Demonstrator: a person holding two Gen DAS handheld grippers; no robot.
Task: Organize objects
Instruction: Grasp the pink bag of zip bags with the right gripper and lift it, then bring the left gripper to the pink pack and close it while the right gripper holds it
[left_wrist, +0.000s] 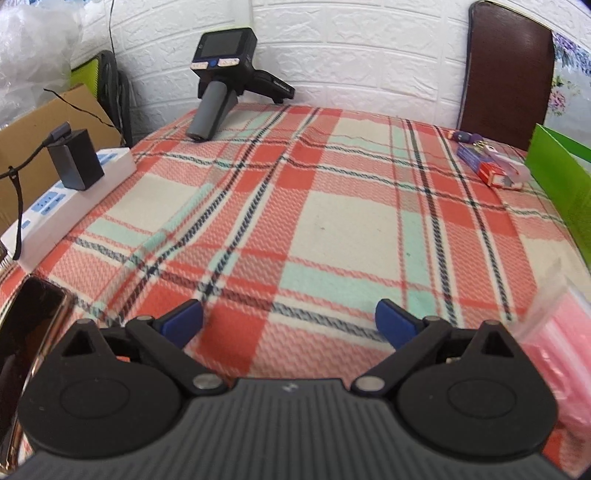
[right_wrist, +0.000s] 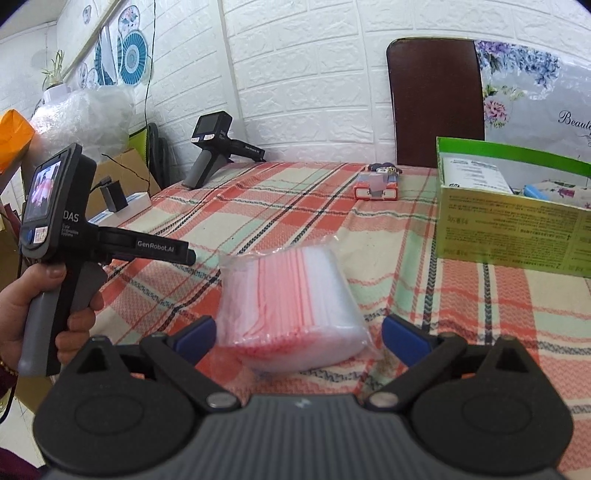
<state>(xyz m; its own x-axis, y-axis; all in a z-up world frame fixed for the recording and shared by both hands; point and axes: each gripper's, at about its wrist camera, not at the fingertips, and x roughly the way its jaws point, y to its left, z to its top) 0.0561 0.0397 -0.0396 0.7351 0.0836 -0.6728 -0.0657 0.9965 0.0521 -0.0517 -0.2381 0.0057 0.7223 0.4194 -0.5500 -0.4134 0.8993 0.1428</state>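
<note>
A clear pack of pink-striped zip bags (right_wrist: 295, 302) lies flat on the plaid tablecloth (right_wrist: 461, 295). My right gripper (right_wrist: 301, 339) stands open around the pack's near end, and neither blue pad touches it. In the left wrist view the same pack (left_wrist: 554, 354) shows at the lower right edge. My left gripper (left_wrist: 290, 323) is open over bare cloth with nothing between its fingers. From the right wrist view a hand holds the left gripper (right_wrist: 188, 256) to the left of the pack. An open green box (right_wrist: 509, 229) with items inside stands at the right.
A small red box (right_wrist: 376, 188) with keys beside it lies at the far side. A spare gripper device (right_wrist: 214, 147) rests near the wall. A white power strip (left_wrist: 66, 199) with a black charger sits at the left edge. A brown chair back (right_wrist: 436, 103) stands behind the table.
</note>
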